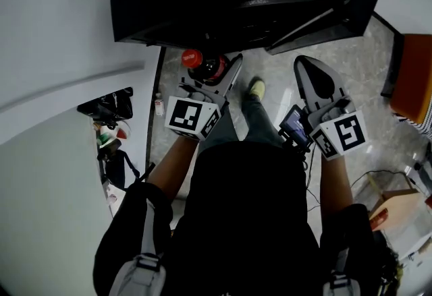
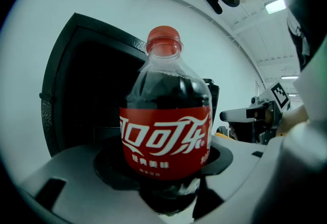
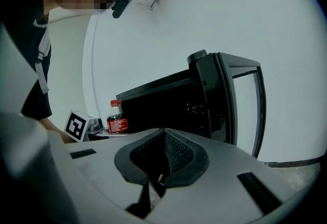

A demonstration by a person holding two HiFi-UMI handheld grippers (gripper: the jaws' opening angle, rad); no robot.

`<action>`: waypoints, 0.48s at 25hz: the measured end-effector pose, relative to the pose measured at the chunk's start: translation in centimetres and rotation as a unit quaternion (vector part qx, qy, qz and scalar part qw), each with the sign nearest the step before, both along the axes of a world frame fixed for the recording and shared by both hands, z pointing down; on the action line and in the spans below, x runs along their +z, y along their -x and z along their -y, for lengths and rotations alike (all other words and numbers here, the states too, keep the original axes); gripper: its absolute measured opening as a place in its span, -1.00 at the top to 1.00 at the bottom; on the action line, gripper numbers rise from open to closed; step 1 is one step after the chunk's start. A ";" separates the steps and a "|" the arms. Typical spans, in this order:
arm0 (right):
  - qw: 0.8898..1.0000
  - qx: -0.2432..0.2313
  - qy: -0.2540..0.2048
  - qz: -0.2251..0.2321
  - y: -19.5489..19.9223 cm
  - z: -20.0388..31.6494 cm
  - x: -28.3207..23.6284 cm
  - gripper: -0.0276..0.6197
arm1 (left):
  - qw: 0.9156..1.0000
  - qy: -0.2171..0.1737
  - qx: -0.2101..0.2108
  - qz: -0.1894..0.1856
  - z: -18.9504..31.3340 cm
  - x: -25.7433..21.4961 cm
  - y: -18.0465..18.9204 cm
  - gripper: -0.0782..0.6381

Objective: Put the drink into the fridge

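Where the left gripper [image 1: 217, 73] pinches it, the round plastic bottle [image 2: 165, 136] looks glossy.

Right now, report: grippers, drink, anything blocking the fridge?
Left gripper shut on cola bottle, upright. Right gripper shut, empty. Ahead, fridge door open; nothing visibly blocking.
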State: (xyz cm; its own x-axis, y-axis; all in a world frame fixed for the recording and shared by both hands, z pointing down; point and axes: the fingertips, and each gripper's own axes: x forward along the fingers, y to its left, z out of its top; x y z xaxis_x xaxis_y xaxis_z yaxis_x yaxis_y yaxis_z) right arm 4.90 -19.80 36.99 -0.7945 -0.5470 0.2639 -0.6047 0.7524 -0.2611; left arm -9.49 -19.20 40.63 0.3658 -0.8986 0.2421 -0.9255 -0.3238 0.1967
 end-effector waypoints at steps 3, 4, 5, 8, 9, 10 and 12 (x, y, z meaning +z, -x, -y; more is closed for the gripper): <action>1.000 0.000 0.000 -0.002 0.1 0.3 0.2 0.88 | 1.000 0.002 0.002 -0.001 0.5 0.5 -0.1 -0.07; 1.000 0.001 0.000 0.003 0.2 0.4 0.2 0.88 | 1.000 0.002 0.004 -0.001 0.6 0.8 -0.2 -0.07; 1.000 0.000 -0.001 0.008 0.3 0.5 0.2 0.88 | 1.000 0.003 0.005 -0.001 0.8 1.0 -0.2 -0.07; 1.000 0.000 -0.001 -0.008 0.3 0.8 1.0 0.88 | 1.000 0.007 0.008 0.000 1.1 1.9 -0.2 -0.07; 1.000 -0.001 0.000 -0.012 0.3 0.8 1.2 0.88 | 1.000 0.009 0.008 0.000 1.2 2.2 -0.3 -0.07; 1.000 -0.001 0.001 -0.014 0.2 0.9 1.5 0.88 | 1.000 0.010 0.008 0.001 1.4 2.5 -0.3 -0.07; 1.000 -0.001 0.003 -0.012 0.2 1.2 1.7 0.88 | 1.000 0.010 0.007 0.000 1.7 2.9 -0.3 -0.07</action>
State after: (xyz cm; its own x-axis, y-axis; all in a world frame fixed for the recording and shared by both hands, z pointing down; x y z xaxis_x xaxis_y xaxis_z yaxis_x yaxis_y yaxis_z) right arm 4.68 -21.02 38.73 -0.7887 -0.5442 0.2860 -0.6097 0.7519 -0.2507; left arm -9.23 -20.86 43.48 0.3786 -0.8881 0.2608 -0.9208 -0.3330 0.2031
